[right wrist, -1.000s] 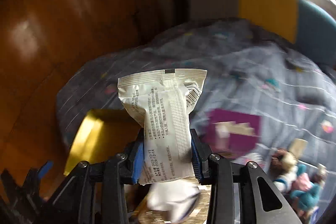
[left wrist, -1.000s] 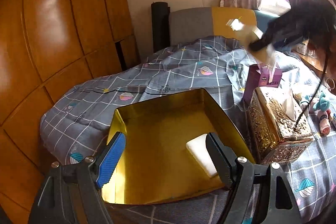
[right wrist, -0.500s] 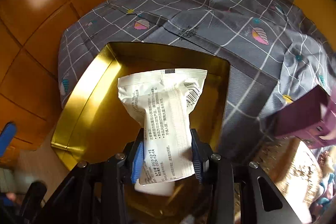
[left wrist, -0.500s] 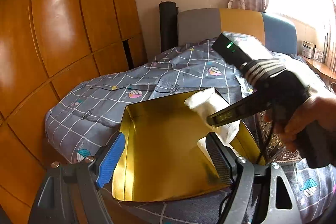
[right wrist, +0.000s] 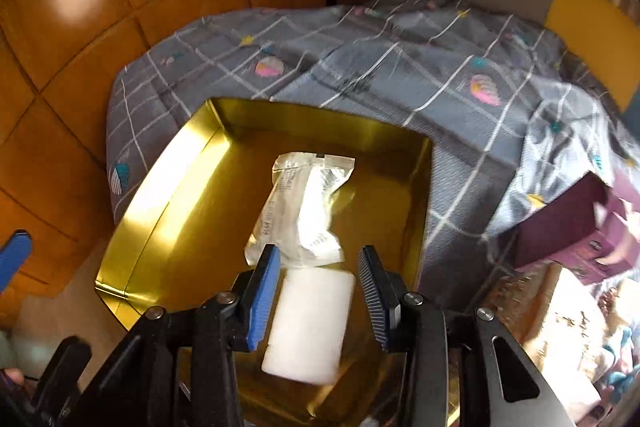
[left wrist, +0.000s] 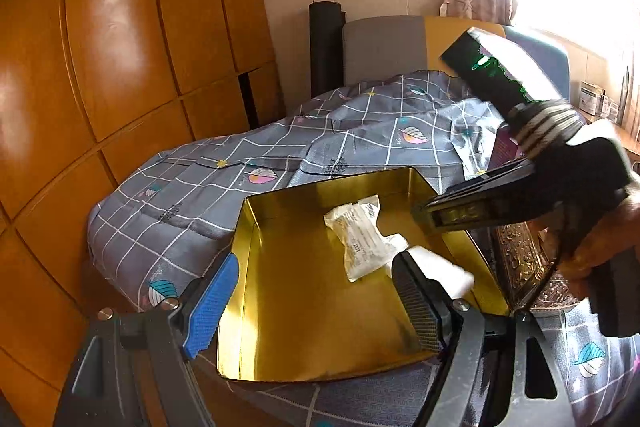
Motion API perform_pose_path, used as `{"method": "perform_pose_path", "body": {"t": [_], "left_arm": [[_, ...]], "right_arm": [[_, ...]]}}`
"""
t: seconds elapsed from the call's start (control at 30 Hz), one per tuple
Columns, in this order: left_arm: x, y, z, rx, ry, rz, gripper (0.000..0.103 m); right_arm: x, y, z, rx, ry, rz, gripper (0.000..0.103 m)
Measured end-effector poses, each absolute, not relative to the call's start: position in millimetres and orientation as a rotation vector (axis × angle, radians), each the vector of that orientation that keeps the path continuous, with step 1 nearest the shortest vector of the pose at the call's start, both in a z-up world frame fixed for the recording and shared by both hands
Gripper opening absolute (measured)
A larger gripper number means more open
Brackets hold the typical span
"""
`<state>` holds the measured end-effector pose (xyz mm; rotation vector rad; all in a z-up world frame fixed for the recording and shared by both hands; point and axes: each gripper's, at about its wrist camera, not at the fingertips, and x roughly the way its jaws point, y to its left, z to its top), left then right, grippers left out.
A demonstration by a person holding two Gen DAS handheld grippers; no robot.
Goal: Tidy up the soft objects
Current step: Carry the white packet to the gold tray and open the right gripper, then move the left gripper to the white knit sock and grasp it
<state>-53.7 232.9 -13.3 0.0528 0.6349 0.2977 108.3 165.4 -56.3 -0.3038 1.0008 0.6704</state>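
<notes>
Packet lying loose in the gold tray

Left wrist view: the left gripper (left wrist: 316, 301) stands wide open and empty at the tray's (left wrist: 304, 311) near rim; the crinkly white packet (left wrist: 362, 237) lies mid-frame on the shiny flat floor, touching a smooth white block (left wrist: 442, 267).
Right wrist view: the right gripper (right wrist: 318, 291) hangs open above the block (right wrist: 310, 323), gripping nothing; the packet (right wrist: 304, 213) lies just beyond, with bare floor to its left up to the straight wall.

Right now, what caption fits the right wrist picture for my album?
Open right gripper above a gold tray containing a white packet and white block.
</notes>
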Motion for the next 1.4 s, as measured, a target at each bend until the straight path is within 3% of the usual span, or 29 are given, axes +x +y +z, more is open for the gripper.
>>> {"method": "perform_pose_path", "body": {"t": [0.63,1.4], "left_arm": [[-49,193,-9,0.124,0.635,0.234,0.080],[-36,127,0,0.229,0.616,0.109,0.080]], "right_arm": [[60,55,-3,-0.215,0.716,0.452,0.062],[45,-98,3,-0.046,0.660,0.172,0.069]]}}
